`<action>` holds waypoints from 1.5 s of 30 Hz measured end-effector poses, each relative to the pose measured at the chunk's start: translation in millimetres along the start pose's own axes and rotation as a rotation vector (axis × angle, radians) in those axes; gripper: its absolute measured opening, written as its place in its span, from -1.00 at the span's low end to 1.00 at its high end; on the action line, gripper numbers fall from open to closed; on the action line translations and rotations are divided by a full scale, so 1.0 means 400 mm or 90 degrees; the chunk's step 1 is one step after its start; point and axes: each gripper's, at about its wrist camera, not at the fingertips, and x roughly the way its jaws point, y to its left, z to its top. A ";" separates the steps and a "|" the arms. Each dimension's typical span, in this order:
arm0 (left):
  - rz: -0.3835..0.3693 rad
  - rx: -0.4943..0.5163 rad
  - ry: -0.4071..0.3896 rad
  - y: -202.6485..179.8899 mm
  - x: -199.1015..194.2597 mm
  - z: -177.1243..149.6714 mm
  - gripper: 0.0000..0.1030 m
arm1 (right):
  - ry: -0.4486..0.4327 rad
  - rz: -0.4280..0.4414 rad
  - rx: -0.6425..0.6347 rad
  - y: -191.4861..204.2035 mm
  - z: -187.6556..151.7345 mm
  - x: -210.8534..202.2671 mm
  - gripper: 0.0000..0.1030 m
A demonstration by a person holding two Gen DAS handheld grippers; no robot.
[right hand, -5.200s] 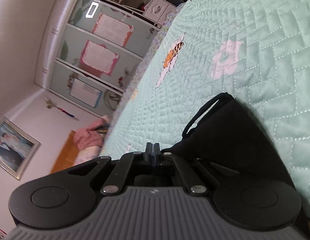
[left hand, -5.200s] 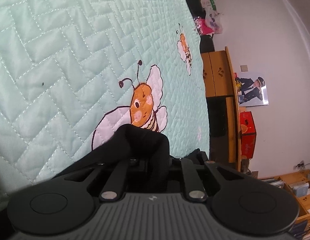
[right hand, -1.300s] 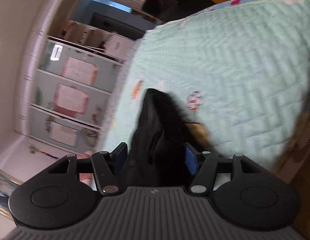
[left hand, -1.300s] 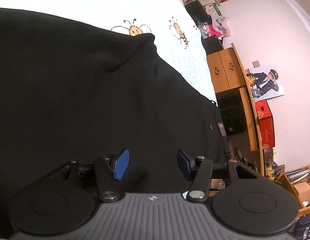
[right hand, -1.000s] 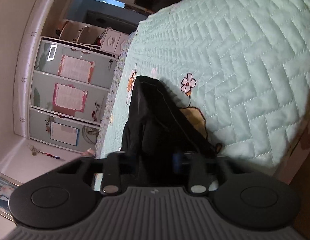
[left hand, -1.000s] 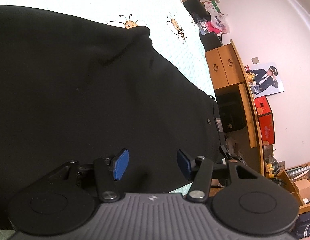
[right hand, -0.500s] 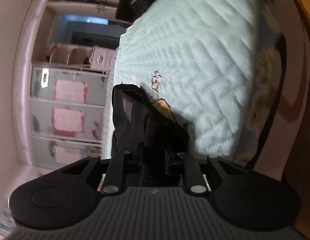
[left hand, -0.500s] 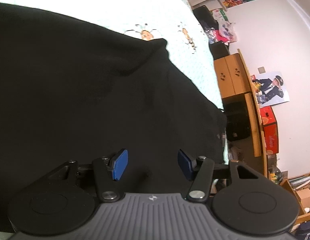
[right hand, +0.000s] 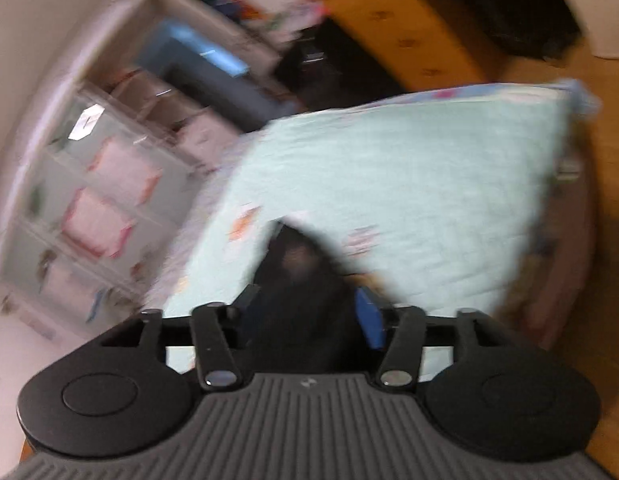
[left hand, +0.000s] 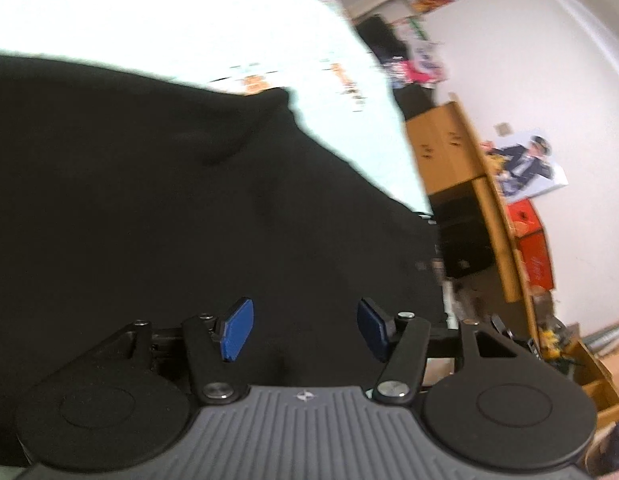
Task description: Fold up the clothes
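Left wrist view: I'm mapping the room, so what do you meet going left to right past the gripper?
Black garment → wooden cabinet → red box → wall poster.

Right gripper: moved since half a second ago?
Yes. The right gripper has pulled back from the green quilt; its fingers have just opened around the black garment.

Black garment (left hand: 157,208) lies spread flat on mint quilted bed (right hand: 449,184), filling the view ahead and left of the left tool (left hand: 305,332). From the right tool (right hand: 309,316), a bunched dark fold sits just ahead, blurred.
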 end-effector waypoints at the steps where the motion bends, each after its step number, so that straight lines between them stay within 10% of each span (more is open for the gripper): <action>1: -0.007 0.015 -0.002 -0.015 0.008 0.001 0.28 | 0.027 0.036 -0.014 0.034 -0.015 0.026 0.18; 9: 0.054 -0.019 -0.030 0.114 -0.009 -0.038 0.12 | 0.303 0.213 0.045 0.094 -0.202 0.287 0.02; 11: 0.063 -0.017 -0.044 0.145 -0.062 -0.055 0.10 | 0.301 0.179 0.056 0.053 -0.205 0.291 -0.98; 12: 0.070 -0.021 -0.055 0.163 -0.095 -0.065 0.10 | 0.300 0.162 0.062 0.032 -0.206 0.292 -1.00; 24: 0.167 -0.045 -0.232 0.304 -0.481 -0.146 0.13 | 0.264 0.043 -0.040 0.071 -0.179 0.275 -0.73; 28: 0.151 -0.041 -0.316 0.356 -0.617 -0.141 0.17 | 0.301 0.101 -0.096 0.170 -0.231 0.301 -0.22; 35: 0.277 -0.219 -0.445 0.605 -0.820 -0.179 0.04 | 0.410 0.176 -0.077 0.267 -0.356 0.404 -0.16; 39: 0.210 -0.257 -0.460 0.656 -0.875 -0.218 -0.35 | 0.410 0.097 -0.087 0.249 -0.384 0.436 -0.24; 45: 0.150 -0.228 -0.487 0.585 -0.905 -0.214 0.19 | 0.422 0.066 -0.151 0.326 -0.394 0.430 -0.01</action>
